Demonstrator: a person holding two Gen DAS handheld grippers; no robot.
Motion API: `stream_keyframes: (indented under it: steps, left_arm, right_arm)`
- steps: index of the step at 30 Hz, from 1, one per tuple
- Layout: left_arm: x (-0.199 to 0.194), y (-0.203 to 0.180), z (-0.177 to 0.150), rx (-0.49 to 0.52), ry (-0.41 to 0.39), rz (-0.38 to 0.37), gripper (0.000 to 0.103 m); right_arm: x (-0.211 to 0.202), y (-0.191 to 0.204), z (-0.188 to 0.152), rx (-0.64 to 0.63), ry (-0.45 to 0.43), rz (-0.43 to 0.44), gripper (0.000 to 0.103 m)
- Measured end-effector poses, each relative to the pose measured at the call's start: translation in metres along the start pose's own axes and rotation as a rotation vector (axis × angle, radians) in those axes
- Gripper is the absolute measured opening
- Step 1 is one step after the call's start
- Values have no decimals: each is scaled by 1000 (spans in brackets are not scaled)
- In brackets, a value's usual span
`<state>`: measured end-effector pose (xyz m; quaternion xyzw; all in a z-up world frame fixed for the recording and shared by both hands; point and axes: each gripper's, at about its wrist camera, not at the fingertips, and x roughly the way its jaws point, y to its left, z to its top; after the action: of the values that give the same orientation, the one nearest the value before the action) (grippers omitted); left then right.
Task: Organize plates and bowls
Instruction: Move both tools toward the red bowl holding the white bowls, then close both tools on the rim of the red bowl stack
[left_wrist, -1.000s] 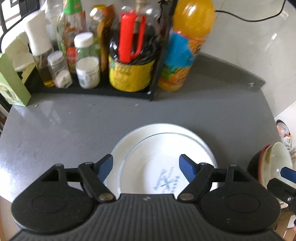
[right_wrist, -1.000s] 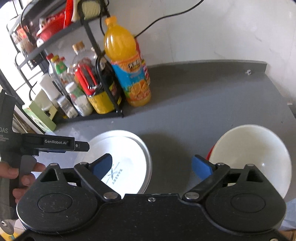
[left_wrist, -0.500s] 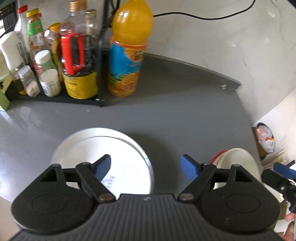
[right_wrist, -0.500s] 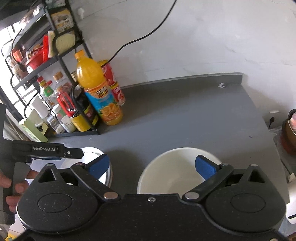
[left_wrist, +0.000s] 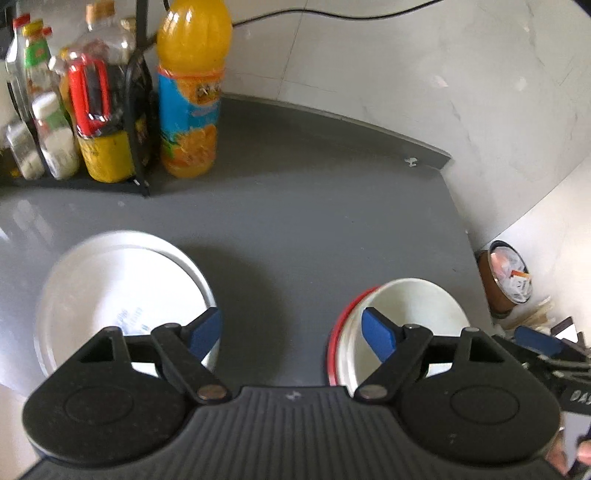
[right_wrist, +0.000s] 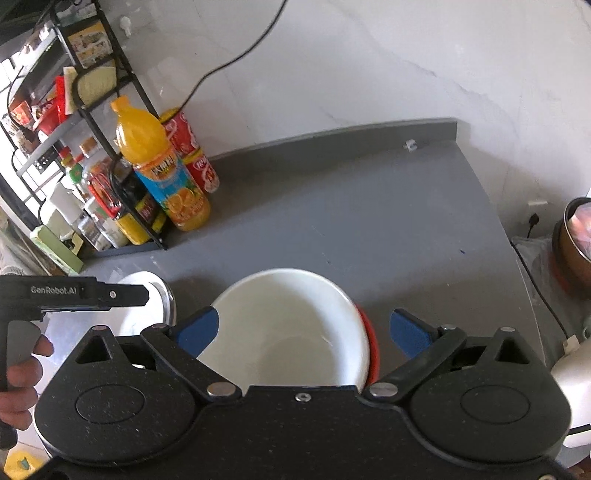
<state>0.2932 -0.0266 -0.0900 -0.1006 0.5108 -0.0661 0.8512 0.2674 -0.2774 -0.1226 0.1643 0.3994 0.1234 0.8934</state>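
Left wrist view. Grey bench (left_wrist: 314, 206) against a pale marble-look wall, with a black cable running along the wall at the top. Left gripper (left_wrist: 291, 330) over the bench, blue pads wide apart, nothing between them. Two stacked white plates (left_wrist: 110, 288) at lower left, the upper one printed in blue, part-hidden by the gripper's left finger. One white bowl (left_wrist: 413, 310) at lower right, nested in a red-rimmed bowl (left_wrist: 338, 325), near the bench's right edge. One orange juice bottle (left_wrist: 190, 88) at the back, just beside a black wire rack (left_wrist: 142, 110) crowded with sauce bottles and jars, too bunched to count. Brown pot (left_wrist: 504, 280) beyond the bench's right edge. Tip of the right gripper (left_wrist: 535, 341) at far right.

Right wrist view. Same grey bench (right_wrist: 369, 206), marble-look wall behind. Right gripper (right_wrist: 304, 328) spread open and empty, straddling the white bowl (right_wrist: 288, 325); red rim (right_wrist: 371, 343) showing on its right. Plates (right_wrist: 147, 306) to the left, largely covered by the left gripper's body (right_wrist: 74, 293) and a hand (right_wrist: 22, 373). One juice bottle (right_wrist: 162, 166) and one red cola bottle (right_wrist: 192, 151) beside the rack (right_wrist: 92, 129). Brown pot (right_wrist: 572, 240) at right.
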Motion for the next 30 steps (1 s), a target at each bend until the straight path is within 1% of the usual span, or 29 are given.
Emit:
stream_keyframes:
  steps: [3,7,11,14,16,17,19,20,22,24,25,26,27,28,29,30]
  left_arm:
    - [12,-11,-5,-9,25,19,81]
    - [30,-20,-11,-26,58,13,81]
    - [51,-31,-19,-18,91,22,77]
    - [62,-33,-22,-35,117,25,69]
    - [69,-32,-24,-50,135,22,59]
    - [73,-31,-25,-60,145,23,56]
    - [78,-29,-25,-79,158,18,44]
    - [82,-29,-26,-88,166,14,41]
    - [89,-28,-27,-105,188,14,26]
    - [95,-25,-27,-135,212,3,19]
    - [96,-23,-27,-146,214,4,20]
    - [97,-23,-26,-150,216,5,20]
    - [97,-24,-26,-148,217,8,20]
    - [97,-25,-26,-142,216,10,20]
    - [96,-25,-26,-138,215,11,20]
    - [96,-24,-26,-142,217,9,19]
  right_arm:
    - [7,-12,-3,15,24,5,100]
    - [17,-29,-9,43,43,11,100]
    - [29,-42,-15,80,76,35,97]
    - [38,-48,-18,90,100,36,93]
    - [43,-51,-19,97,113,47,92]
    - [45,-52,-20,99,118,50,92]
    - [51,-54,-21,105,133,56,90]
    - [54,-55,-21,108,142,61,89]
    - [61,-56,-22,116,162,65,80]
    - [68,-57,-23,126,187,67,73]
    - [71,-57,-24,135,199,69,66]
    - [74,-58,-24,143,212,70,62]
    - [77,-58,-25,147,225,72,52]
    - [80,-59,-26,151,236,72,34]
    - [82,-59,-26,155,245,61,30]
    - [82,-59,-26,154,245,57,29]
